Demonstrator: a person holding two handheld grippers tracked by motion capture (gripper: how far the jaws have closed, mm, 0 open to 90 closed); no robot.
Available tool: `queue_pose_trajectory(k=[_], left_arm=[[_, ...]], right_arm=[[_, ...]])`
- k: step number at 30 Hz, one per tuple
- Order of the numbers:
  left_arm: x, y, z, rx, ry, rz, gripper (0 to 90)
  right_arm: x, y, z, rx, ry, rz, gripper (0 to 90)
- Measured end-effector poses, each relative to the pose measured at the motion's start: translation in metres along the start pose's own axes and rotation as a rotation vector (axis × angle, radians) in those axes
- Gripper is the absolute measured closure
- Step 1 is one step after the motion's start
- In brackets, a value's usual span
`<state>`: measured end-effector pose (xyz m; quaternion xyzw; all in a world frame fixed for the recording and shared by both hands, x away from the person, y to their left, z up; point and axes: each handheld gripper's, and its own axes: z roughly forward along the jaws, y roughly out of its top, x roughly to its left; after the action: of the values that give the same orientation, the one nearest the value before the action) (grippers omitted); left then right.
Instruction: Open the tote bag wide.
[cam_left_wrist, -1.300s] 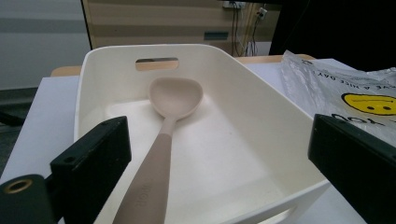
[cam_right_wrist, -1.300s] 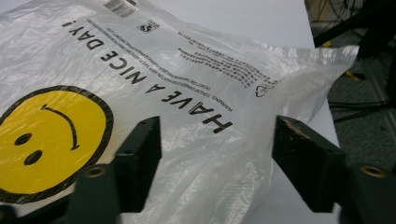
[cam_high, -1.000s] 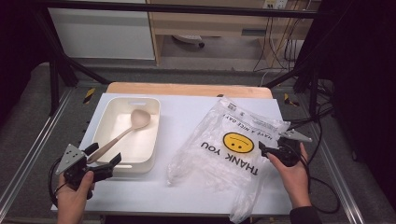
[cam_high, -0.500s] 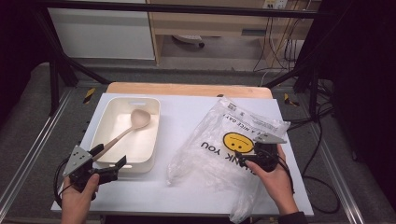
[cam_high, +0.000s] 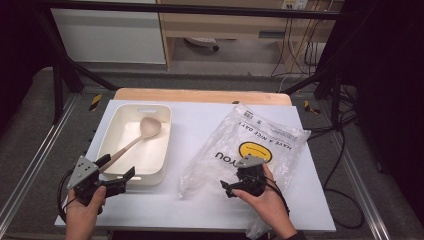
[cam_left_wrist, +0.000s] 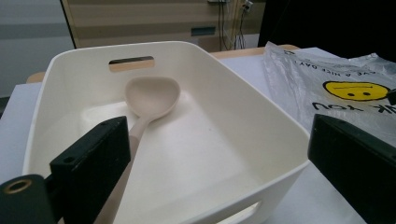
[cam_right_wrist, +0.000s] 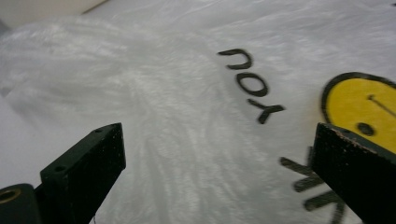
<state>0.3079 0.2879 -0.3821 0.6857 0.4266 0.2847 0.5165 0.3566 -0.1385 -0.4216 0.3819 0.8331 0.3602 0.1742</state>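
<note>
Just below the right gripper's (cam_high: 239, 184) spread jaws lies the plastic bag (cam_high: 250, 145).

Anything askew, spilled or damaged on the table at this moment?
Nothing spilled or damaged. The plastic bag lies crumpled and skewed across the white table, its print upside down from the person's side. The spoon leans in the cream tub, handle poking over the near rim. Both look like ordinary working clutter.

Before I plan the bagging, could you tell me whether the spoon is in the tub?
In: the spoon has its bowl in the tub, its handle leaning over the near rim.
</note>
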Motion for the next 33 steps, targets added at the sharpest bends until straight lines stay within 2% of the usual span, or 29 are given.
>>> queue_pose_trajectory(k=[3,6,8,9,17,21,22,25,26,28,30,31,32,33], left_arm=[[-0.006,0.001,0.0,-0.005,-0.014,-0.007,6.2],[-0.019,0.004,0.003,0.006,-0.038,0.036,5.8],[-0.025,0.003,0.006,0.012,-0.058,0.045,5.4],[-0.027,0.003,0.007,0.016,-0.06,0.048,5.4],[-0.023,0.001,0.007,0.014,-0.055,0.028,5.5],[-0.023,0.001,0.006,0.015,-0.055,0.03,5.5],[-0.023,0.001,0.006,0.015,-0.054,0.031,5.5],[-0.023,0.001,0.007,0.019,-0.053,0.033,5.5],[-0.023,0.001,0.007,0.02,-0.053,0.032,5.5],[-0.022,0.001,0.007,0.019,-0.054,0.033,5.5],[-0.022,0.001,0.007,0.021,-0.054,0.03,5.5],[-0.022,0.001,0.007,0.021,-0.054,0.03,5.5],[-0.023,0.001,0.007,0.021,-0.055,0.029,5.5],[-0.023,0.0,0.007,0.022,-0.055,0.028,5.5]], right_arm=[[0.004,-0.001,0.001,0.006,0.011,-0.007,5.5],[0.005,-0.002,0.001,0.007,0.011,-0.01,5.6],[0.007,-0.004,0.002,0.016,0.016,-0.009,5.5],[0.01,-0.007,0.005,0.032,0.022,-0.023,5.4],[0.019,-0.014,0.017,0.094,0.039,-0.054,5.3],[0.021,-0.017,0.022,0.119,0.032,-0.067,10.0],[0.019,-0.018,0.023,0.128,0.021,-0.07,16.4],[0.015,-0.018,0.021,0.111,0.064,-0.058,33.2],[0.014,-0.018,0.021,0.108,0.066,-0.062,37.4],[0.011,-0.018,0.019,0.103,0.067,-0.054,51.6],[0.007,-0.019,0.018,0.097,0.069,-0.049,59.4],[0.005,-0.019,0.018,0.092,0.068,-0.051,66.1],[0.005,-0.019,0.018,0.092,0.068,-0.051,66.1],[0.004,-0.019,0.018,0.088,0.07,-0.051,69.9]])
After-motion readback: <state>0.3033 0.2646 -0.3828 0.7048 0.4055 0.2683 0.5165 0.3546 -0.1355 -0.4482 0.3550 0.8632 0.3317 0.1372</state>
